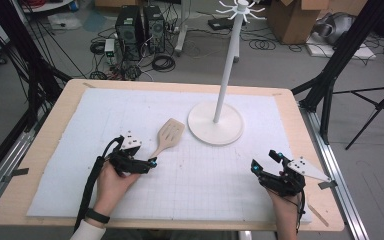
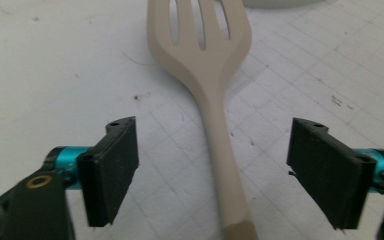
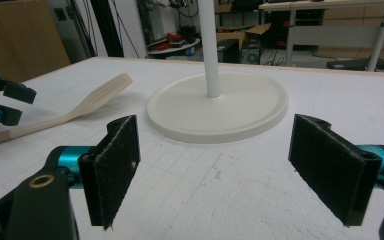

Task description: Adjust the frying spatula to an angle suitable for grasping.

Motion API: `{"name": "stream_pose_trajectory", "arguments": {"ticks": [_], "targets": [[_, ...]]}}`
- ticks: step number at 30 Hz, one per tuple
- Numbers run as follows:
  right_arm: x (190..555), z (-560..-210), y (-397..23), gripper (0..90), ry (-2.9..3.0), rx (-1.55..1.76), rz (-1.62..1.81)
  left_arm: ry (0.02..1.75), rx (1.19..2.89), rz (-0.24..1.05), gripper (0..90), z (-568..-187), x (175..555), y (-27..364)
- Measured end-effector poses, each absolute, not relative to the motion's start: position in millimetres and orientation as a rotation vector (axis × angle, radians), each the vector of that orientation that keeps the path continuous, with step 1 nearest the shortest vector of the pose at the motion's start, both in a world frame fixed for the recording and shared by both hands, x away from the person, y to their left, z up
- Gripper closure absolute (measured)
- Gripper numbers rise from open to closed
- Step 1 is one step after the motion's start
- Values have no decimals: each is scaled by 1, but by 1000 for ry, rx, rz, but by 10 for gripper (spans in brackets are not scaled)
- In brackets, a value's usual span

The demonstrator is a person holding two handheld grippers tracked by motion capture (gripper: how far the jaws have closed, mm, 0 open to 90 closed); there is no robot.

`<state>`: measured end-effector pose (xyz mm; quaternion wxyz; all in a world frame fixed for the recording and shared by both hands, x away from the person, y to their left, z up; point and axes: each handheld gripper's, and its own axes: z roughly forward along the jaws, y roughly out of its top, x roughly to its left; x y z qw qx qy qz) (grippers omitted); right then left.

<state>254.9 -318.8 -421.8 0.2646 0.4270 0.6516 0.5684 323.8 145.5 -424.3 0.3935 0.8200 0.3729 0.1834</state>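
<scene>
1. At the left of the high view we see the left hand-held gripper (image 1: 152, 162) in the person's left hand (image 1: 111, 181), low over the white-covered surface (image 1: 105, 107). The forearm comes in from the bottom edge and the jaws point right and a little away, toward the spatula handle.
2. In the left gripper view its jaws stand apart, one on each side of the handle of the wooden slotted spatula (image 2: 215, 95). Neither pad touches the wood; there is a clear gap on both sides.
3. The spatula (image 1: 166, 137) lies flat on the surface, blade end away from the person and near the base of the white stand (image 1: 215, 122), handle end at the left hand-held gripper.
4. At the right, the right hand-held gripper (image 1: 264, 164) sits low near the front right corner, held in the right hand (image 1: 285, 207). Its jaws point up-left toward the stand.
5. In the right gripper view its jaws stand wide apart with nothing between them, the stand's round base (image 3: 217, 105) ahead.
6. Count: two hand-held grippers, two hands, one spatula, one stand.
</scene>
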Motion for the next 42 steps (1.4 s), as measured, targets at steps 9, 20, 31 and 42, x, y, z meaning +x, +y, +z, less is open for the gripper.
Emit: {"name": "stream_pose_trajectory", "arguments": {"ticks": [9,20,31,42], "targets": [[257,-423,-319,193,1760,1152,1539,1003,2131,398,364,-432,329,138],[255,-421,-318,211,1746,1138,1540,1036,2162,404,567,-435,330,132],[256,-423,-317,213,1755,1138,1548,1046,2178,419,712,-434,329,131],[256,-421,-317,213,1749,1114,1560,1009,2185,416,778,-433,329,132]]}}
